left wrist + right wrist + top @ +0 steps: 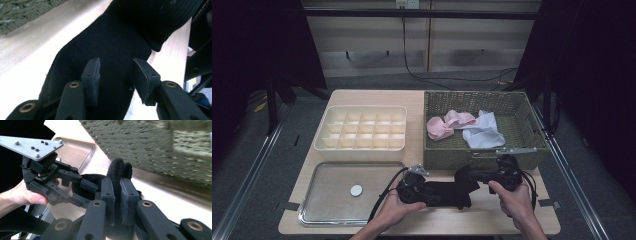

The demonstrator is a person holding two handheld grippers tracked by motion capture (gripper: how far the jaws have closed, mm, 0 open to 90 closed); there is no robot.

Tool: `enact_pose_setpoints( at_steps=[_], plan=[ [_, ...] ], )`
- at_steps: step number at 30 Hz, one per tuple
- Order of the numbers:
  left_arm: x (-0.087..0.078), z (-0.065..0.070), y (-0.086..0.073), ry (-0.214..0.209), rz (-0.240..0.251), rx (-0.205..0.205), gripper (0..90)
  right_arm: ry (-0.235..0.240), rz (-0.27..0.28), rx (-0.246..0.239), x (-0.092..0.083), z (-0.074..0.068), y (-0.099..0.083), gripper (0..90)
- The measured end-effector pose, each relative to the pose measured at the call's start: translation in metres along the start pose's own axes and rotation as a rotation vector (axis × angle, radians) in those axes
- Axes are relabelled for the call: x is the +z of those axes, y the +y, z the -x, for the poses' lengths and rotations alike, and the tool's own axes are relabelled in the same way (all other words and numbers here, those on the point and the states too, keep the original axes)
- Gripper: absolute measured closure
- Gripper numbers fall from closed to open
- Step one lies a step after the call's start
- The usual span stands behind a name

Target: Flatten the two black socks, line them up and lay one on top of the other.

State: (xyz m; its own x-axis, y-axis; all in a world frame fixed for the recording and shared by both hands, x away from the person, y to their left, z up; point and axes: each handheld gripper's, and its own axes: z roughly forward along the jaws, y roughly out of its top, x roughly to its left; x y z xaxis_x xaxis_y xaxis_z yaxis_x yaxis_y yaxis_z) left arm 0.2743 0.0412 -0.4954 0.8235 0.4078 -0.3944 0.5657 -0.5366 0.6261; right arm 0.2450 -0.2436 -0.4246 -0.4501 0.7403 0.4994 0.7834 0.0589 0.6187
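Black sock (443, 193) stretches between our grippers: our right gripper (119, 197) pinches its cuff tight, while our left gripper (115, 75) straddles the fabric, jaws parted.

Pale panelled wall (377, 45) behind table (412, 100), dark surroundings, grey floor (242, 165).

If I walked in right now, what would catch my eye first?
Two hand-held grippers work a black sock at the table's near edge: the right gripper pinches one end, while the left gripper has its fingers straddling it. Behind them, pink and white cloths lie in a woven basket.
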Motion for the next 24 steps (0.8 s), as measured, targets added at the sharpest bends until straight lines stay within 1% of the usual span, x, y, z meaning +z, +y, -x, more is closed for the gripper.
enact_pose_setpoints(
  at_steps=[3, 5, 7, 8, 13, 14, 16, 18, 20, 21, 22, 23, 24],
  plan=[
    [0.000, -0.001, 0.001, 0.001, -0.008, -0.003, 58.0, 0.011, -0.018, -0.007, 0.008, -0.004, -0.001, 82.4],
    [-0.001, -0.002, 0.001, -0.004, -0.009, -0.001, 58.5, 0.016, -0.023, -0.008, 0.011, -0.006, 0.000, 82.4],
    [0.000, -0.001, 0.001, 0.001, -0.008, -0.001, 58.4, 0.024, -0.018, -0.012, 0.013, -0.007, 0.003, 82.4],
    [0.000, -0.001, 0.000, -0.003, -0.002, -0.001, 58.4, 0.025, -0.019, -0.013, 0.014, -0.009, 0.004, 82.4],
    [0.001, -0.001, 0.000, -0.005, 0.000, 0.001, 58.4, 0.046, -0.014, -0.034, 0.022, -0.020, 0.016, 82.4],
    [0.001, -0.001, 0.000, -0.004, 0.001, 0.001, 58.4, 0.055, -0.018, -0.041, 0.025, -0.022, 0.018, 82.4],
    [0.001, 0.000, 0.000, -0.007, 0.002, -0.001, 58.0, 0.058, -0.031, -0.050, 0.032, -0.025, 0.019, 82.3],
    [-0.001, 0.000, 0.000, -0.021, 0.001, -0.008, 55.5, 0.049, -0.048, -0.054, 0.040, -0.026, 0.019, 82.3],
    [-0.004, 0.001, 0.001, -0.032, -0.002, -0.015, 54.4, 0.046, -0.063, -0.052, 0.046, -0.025, 0.017, 82.2],
    [-0.009, 0.001, 0.002, -0.036, 0.011, -0.014, 53.9, 0.043, -0.064, -0.052, 0.047, -0.024, 0.016, 82.2],
    [-0.012, 0.001, 0.003, -0.044, 0.030, -0.023, 53.7, 0.044, -0.070, -0.047, 0.049, -0.023, 0.016, 82.2],
    [-0.021, 0.000, 0.004, -0.046, 0.053, -0.026, 53.7, 0.045, -0.071, -0.049, 0.050, -0.022, 0.015, 82.2],
    [-0.027, -0.001, 0.005, -0.040, 0.066, -0.030, 53.7, 0.036, -0.073, -0.048, 0.050, -0.022, 0.014, 82.1]
  ],
)
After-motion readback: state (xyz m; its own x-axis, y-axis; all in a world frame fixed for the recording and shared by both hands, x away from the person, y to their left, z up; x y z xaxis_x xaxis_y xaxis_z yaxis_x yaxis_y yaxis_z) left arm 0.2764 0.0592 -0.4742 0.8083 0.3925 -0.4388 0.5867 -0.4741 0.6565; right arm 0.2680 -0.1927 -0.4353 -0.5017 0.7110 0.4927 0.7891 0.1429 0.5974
